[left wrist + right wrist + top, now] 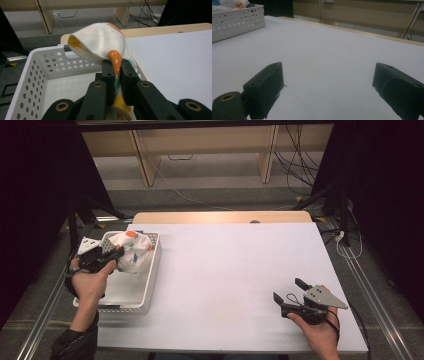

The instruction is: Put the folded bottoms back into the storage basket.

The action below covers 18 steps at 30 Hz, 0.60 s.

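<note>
Left gripper point(117, 254) is clamped on a white cloth with orange dots point(100, 45); in the left gripper view the jaws pinch a bunched fold, with most of the fabric bulging up and beyond the tips and a tail hanging below. The cloth sits over the far end of the white perforated basket point(152, 270), lifted off its floor as far as I can tell. The basket is at the table's point(235, 270) left edge. Right gripper point(292, 296) has its jaws wide apart, holding nothing, low over the bare table near the front right, well apart from the cloth. The key relation: open table lies to the right of the basket, between my two grippers, so I judge the left hand carries the cloth right over the basket's long wall; the right is too far to assist yet.
</note>
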Each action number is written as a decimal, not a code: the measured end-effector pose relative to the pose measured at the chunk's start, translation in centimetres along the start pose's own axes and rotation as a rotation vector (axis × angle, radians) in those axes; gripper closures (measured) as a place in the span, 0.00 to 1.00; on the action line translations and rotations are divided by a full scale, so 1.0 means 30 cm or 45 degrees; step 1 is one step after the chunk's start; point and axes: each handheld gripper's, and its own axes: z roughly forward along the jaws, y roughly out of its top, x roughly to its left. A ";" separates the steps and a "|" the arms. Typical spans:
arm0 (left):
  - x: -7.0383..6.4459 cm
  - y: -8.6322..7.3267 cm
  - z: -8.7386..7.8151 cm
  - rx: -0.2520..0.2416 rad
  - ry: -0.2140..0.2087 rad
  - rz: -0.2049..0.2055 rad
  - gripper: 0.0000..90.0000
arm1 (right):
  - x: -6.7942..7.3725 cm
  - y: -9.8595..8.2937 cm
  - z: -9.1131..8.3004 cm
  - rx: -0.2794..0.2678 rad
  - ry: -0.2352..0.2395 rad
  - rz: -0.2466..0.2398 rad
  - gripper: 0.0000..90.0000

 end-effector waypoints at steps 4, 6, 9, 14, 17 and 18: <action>-0.005 -0.010 0.009 0.016 -0.005 -0.002 0.92 | 0.000 -0.001 0.001 -0.004 0.002 0.002 0.12; -0.008 -0.014 0.011 0.025 -0.006 0.004 0.92 | 0.000 0.000 0.000 -0.001 0.000 0.000 0.12; -0.013 -0.018 0.015 0.031 -0.009 0.008 0.92 | 0.000 0.000 0.000 0.000 0.000 -0.001 0.12; -0.019 -0.023 0.021 0.041 -0.012 0.012 0.92 | 0.001 -0.001 0.003 -0.015 0.005 0.002 0.12; -0.018 -0.025 0.021 0.045 -0.012 0.011 0.92 | 0.000 0.000 0.001 0.000 0.000 0.001 0.12; -0.018 -0.026 0.021 0.046 -0.011 0.011 0.92 | 0.000 0.000 0.000 0.000 0.000 -0.001 0.12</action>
